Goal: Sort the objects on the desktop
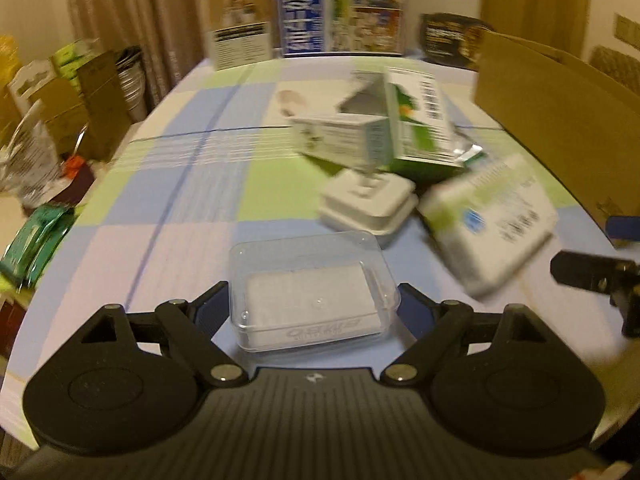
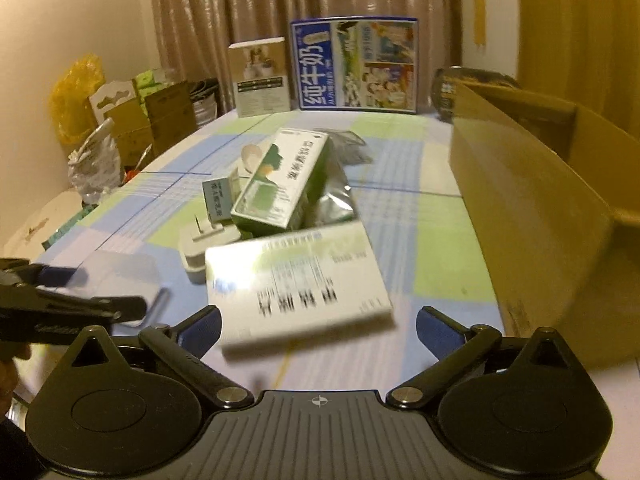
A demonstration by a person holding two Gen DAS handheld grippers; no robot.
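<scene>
**Both grippers close in on a cluttered tablecloth**

Nearest us, the left gripper (image 1: 314,300) straddles a clear plastic case (image 1: 310,288), jaws apart. The case lies on the checked tablecloth (image 1: 180,184) between the blue pads; whether they touch its sides we cannot tell. To grip well, we would centre the case, close on its side walls evenly and keep it flat, since smooth plastic may slip.

The right gripper (image 2: 318,330) stands wide open over the near edge of a white medicine box (image 2: 298,280), holding nothing. We would push further in before closing.

Beyond lie a white charger (image 1: 366,204), a green box (image 2: 280,180) and a smaller carton (image 1: 340,136), heaped together. The cardboard box (image 2: 528,200), likely the destination, is cut off at right, its inside hidden. Motion blur smears most labels.
</scene>
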